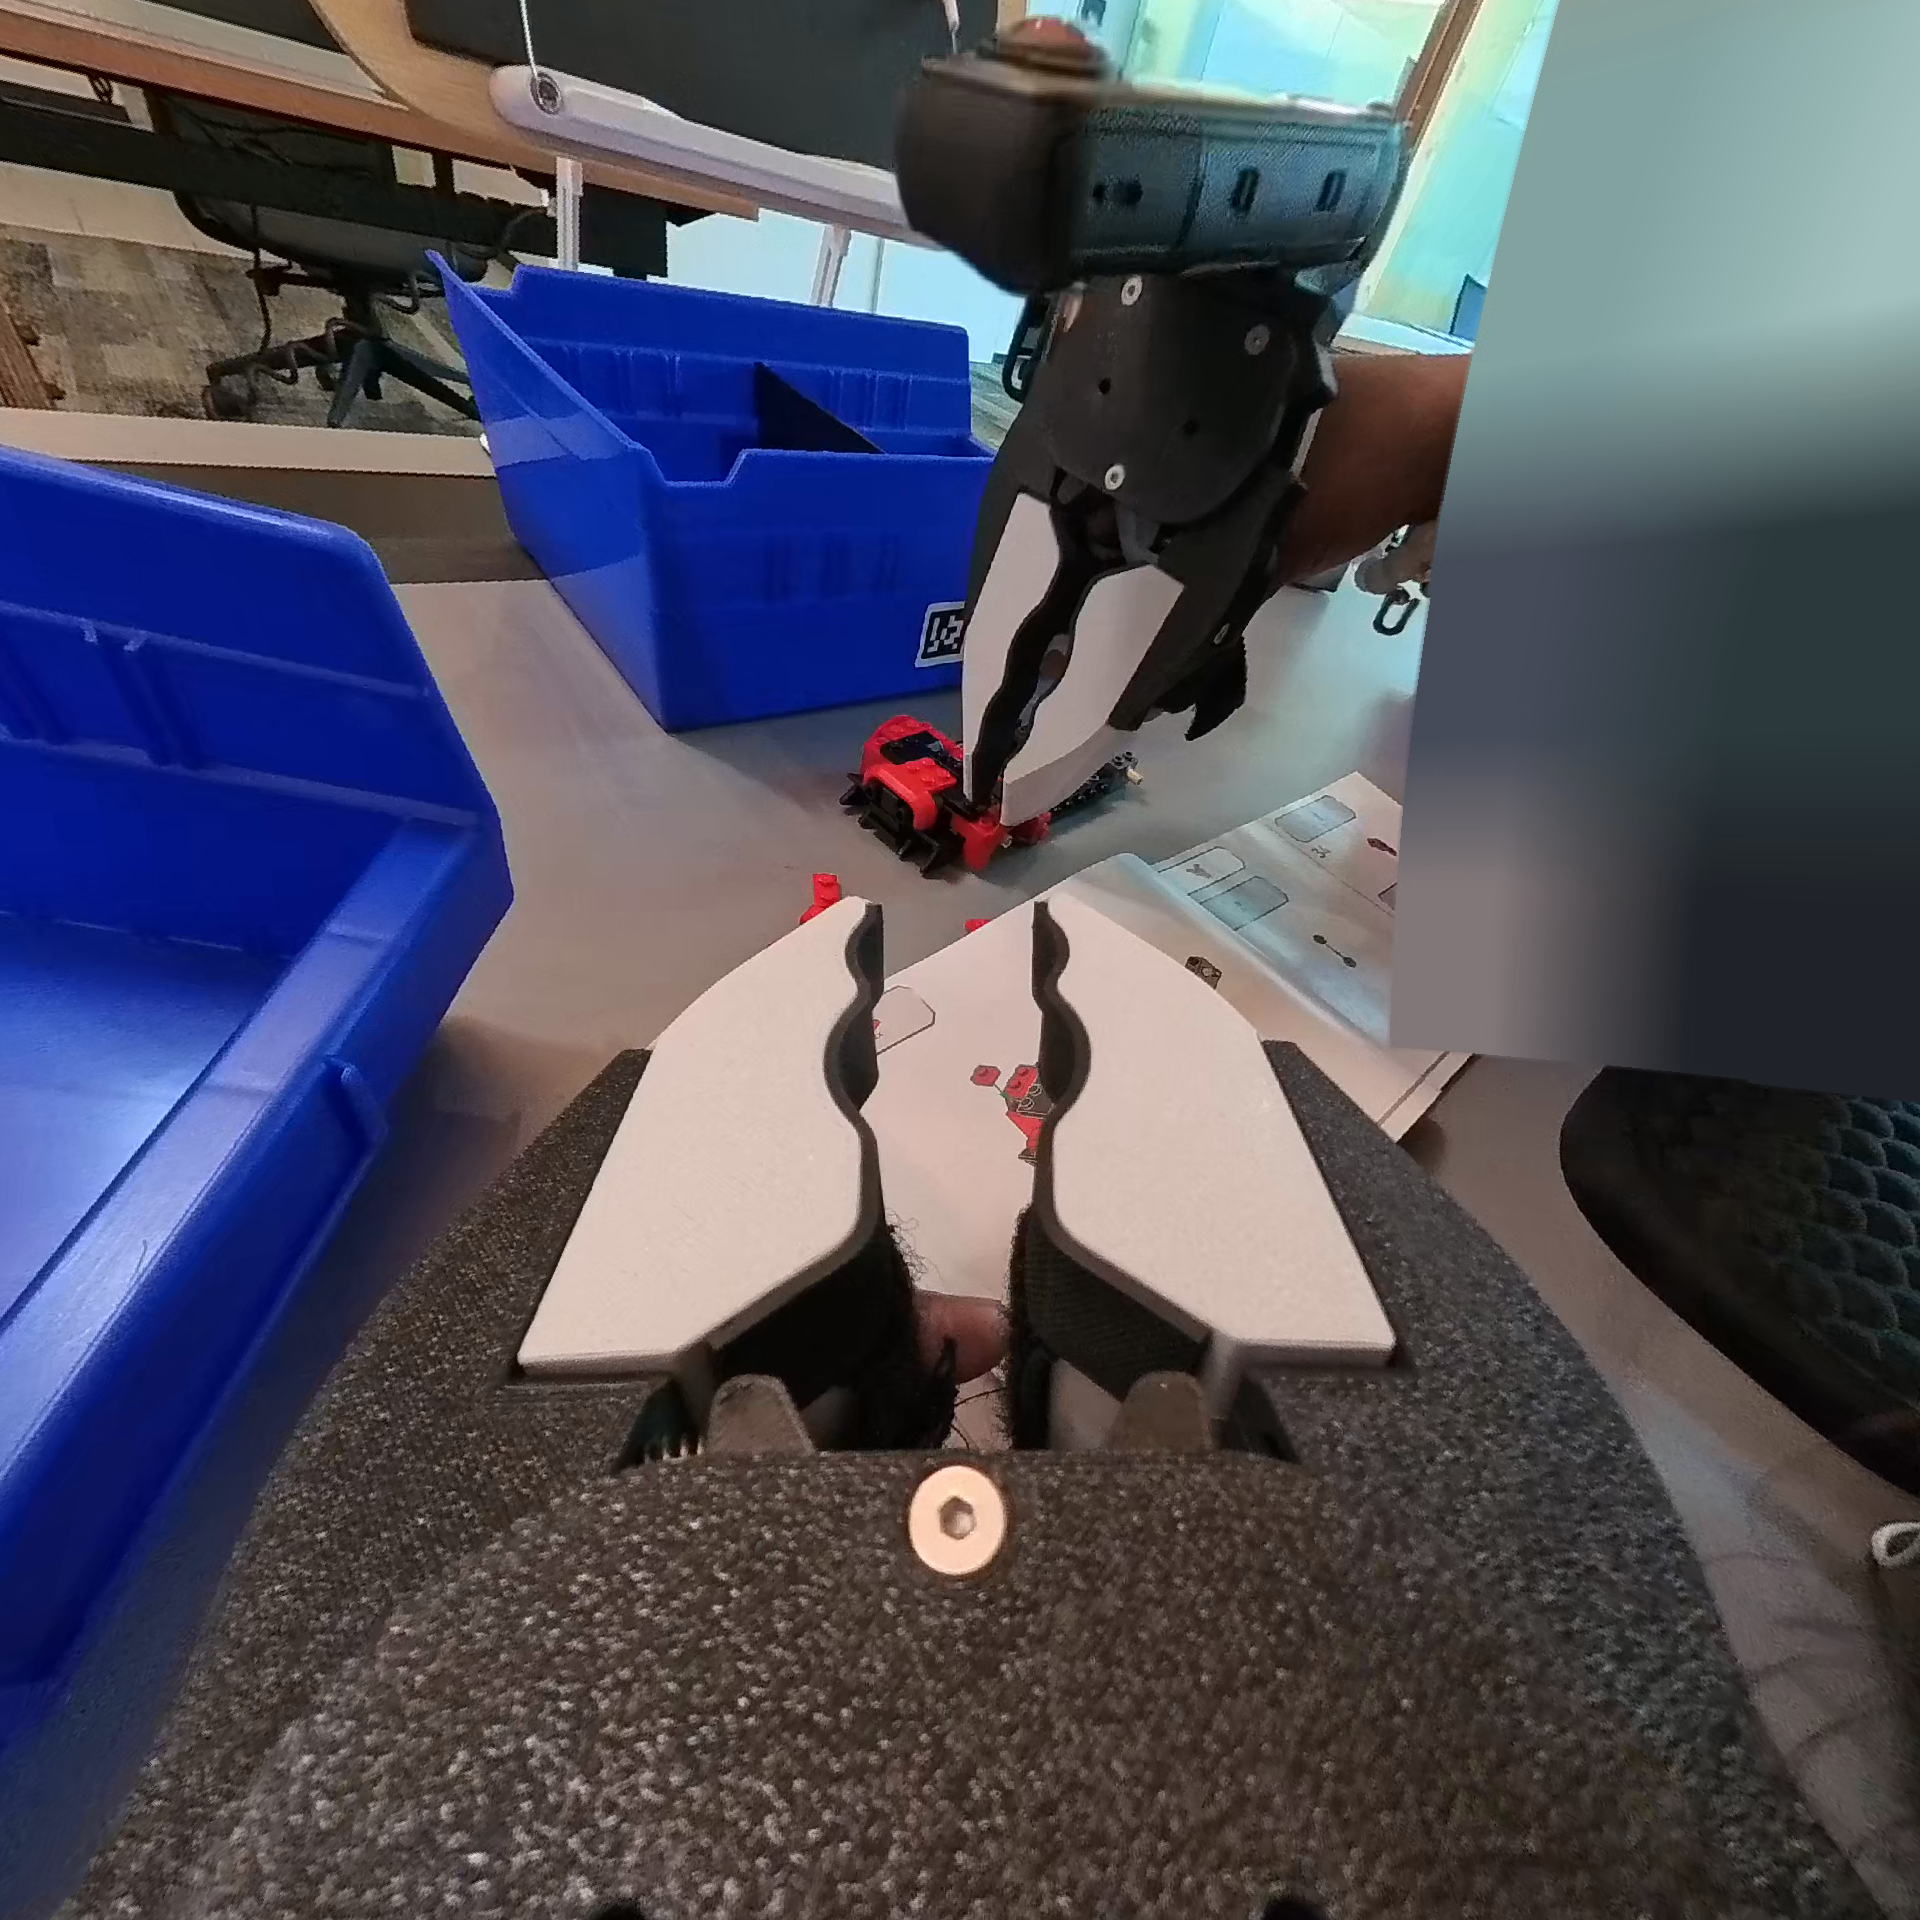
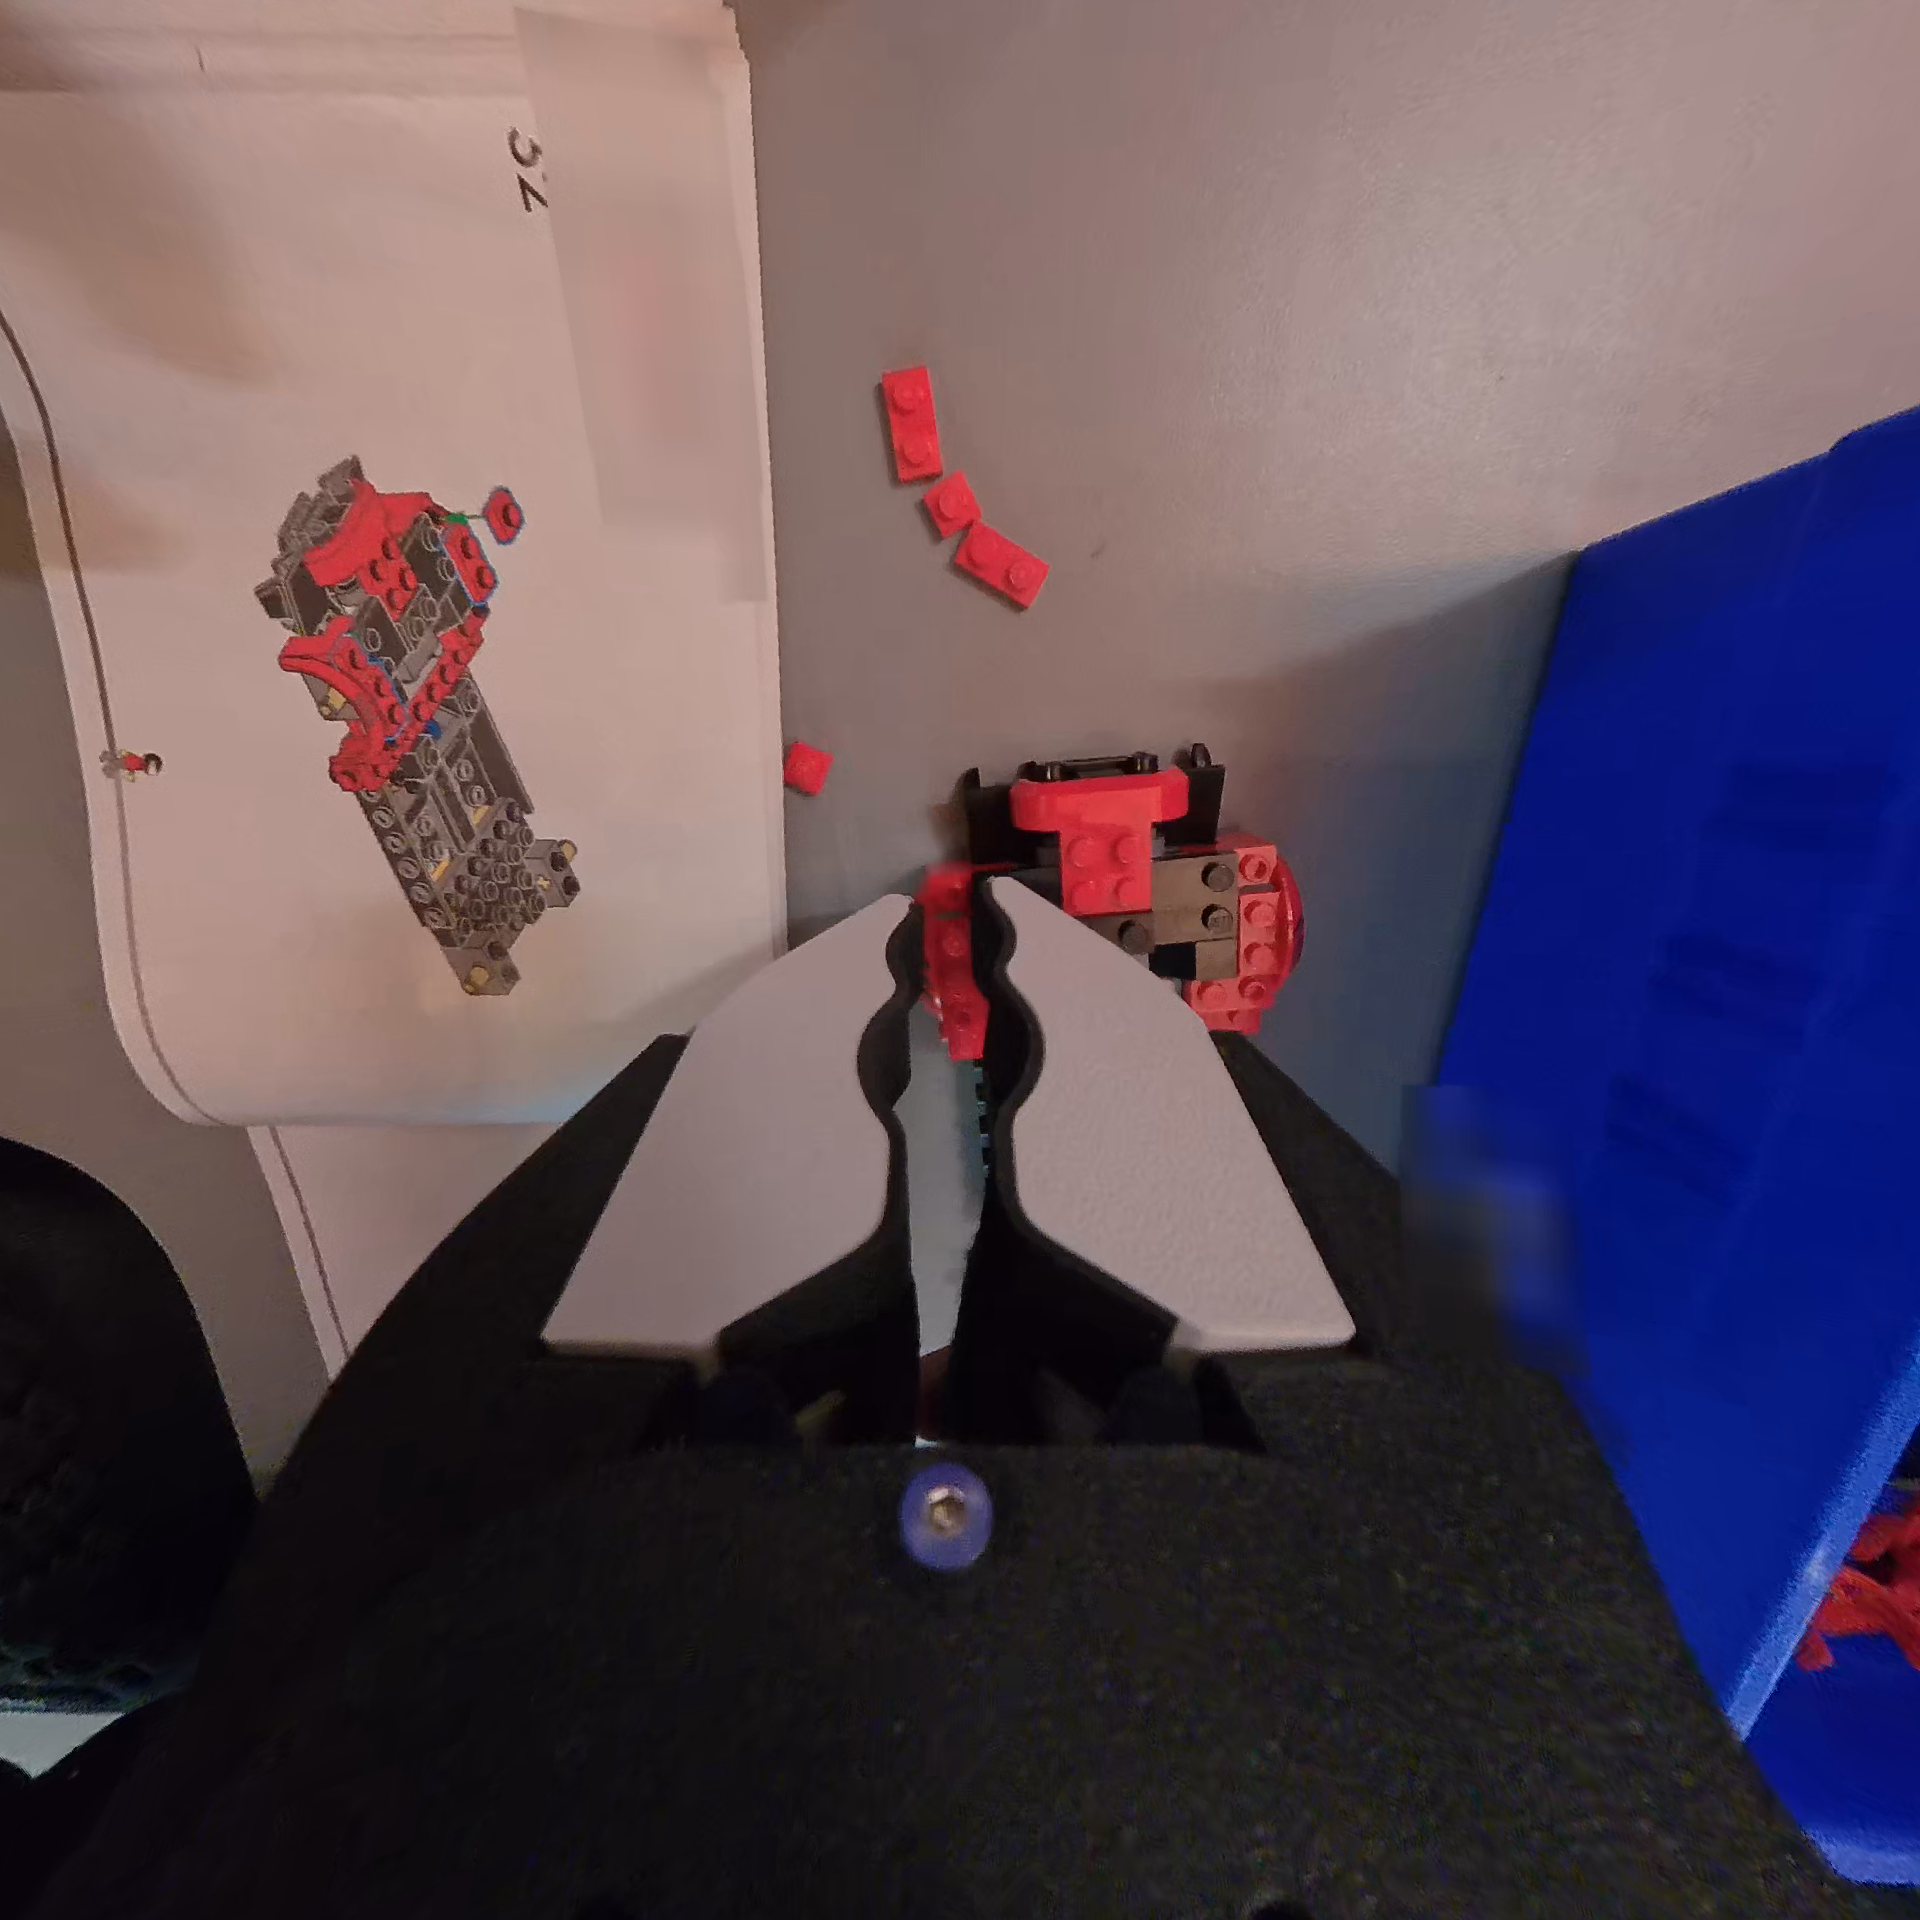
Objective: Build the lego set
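Right tool (image 2: 951,914) is pointed down at the tabletop (image 2: 1299,312), its jaws nearly together and pinching the red wheel-arch section on the near-left side of the lego model (image 2: 1132,883). From the left wrist view the same tool (image 1: 987,800) comes in from above, tips pressed onto the model's (image 1: 914,795) red edge; a hand behind it is partly hidden by a blurred patch.

The model — a red and black partial build with studs showing — sits on the grey tabletop, just beside the far blue bin (image 1: 748,540), which has a black divider inside and a square code sticker on its front wall.

Left tool (image 1: 956,925) hovers low over the tabletop with its jaws parted and nothing between them; the instruction sheet (image 1: 987,1039) shows through the gap.

Loose pieces: three small red plates (image 2: 961,488) lie in a short chain beyond the model, and a single red stud piece (image 2: 807,767) lies at the edge of the instruction sheet (image 2: 416,675).

The sheet lies flat to the left of the model in the right wrist view, with a printed diagram of the build on it.

A second blue bin (image 1: 208,935) stands close on the left of the left tool — interior mostly out of view.
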Tool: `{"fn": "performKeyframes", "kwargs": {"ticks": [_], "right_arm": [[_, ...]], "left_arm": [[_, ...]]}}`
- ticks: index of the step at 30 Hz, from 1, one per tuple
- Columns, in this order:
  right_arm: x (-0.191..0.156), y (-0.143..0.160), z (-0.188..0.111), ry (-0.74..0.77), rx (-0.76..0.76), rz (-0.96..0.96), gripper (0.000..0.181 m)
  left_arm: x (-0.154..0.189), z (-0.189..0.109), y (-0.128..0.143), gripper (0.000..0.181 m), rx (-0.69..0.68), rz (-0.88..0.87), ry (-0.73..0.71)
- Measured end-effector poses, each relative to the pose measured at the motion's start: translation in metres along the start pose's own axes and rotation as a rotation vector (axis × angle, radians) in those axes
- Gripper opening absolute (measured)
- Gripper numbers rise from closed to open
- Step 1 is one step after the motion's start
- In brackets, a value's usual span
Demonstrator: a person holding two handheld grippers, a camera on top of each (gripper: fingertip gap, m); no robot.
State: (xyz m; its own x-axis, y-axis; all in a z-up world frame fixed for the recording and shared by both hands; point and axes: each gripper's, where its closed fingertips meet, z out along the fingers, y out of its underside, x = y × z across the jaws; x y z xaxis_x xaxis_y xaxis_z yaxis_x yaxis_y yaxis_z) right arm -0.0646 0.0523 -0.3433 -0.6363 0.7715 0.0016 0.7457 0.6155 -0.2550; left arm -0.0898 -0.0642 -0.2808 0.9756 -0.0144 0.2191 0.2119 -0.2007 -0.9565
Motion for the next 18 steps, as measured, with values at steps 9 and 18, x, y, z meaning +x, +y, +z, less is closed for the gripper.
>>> {"fn": "performKeyframes", "kwargs": {"ticks": [9,18], "right_arm": [[-0.025,-0.016,0.015,-0.069,0.040,-0.071,0.001],[-0.029,-0.018,0.022,-0.091,-0.008,-0.236,0.007]], "left_arm": [[0.000,0.000,0.000,0.027,0.000,0.000,0.000],[0.000,0.000,-0.001,0.027,0.004,-0.005,0.002]]}}
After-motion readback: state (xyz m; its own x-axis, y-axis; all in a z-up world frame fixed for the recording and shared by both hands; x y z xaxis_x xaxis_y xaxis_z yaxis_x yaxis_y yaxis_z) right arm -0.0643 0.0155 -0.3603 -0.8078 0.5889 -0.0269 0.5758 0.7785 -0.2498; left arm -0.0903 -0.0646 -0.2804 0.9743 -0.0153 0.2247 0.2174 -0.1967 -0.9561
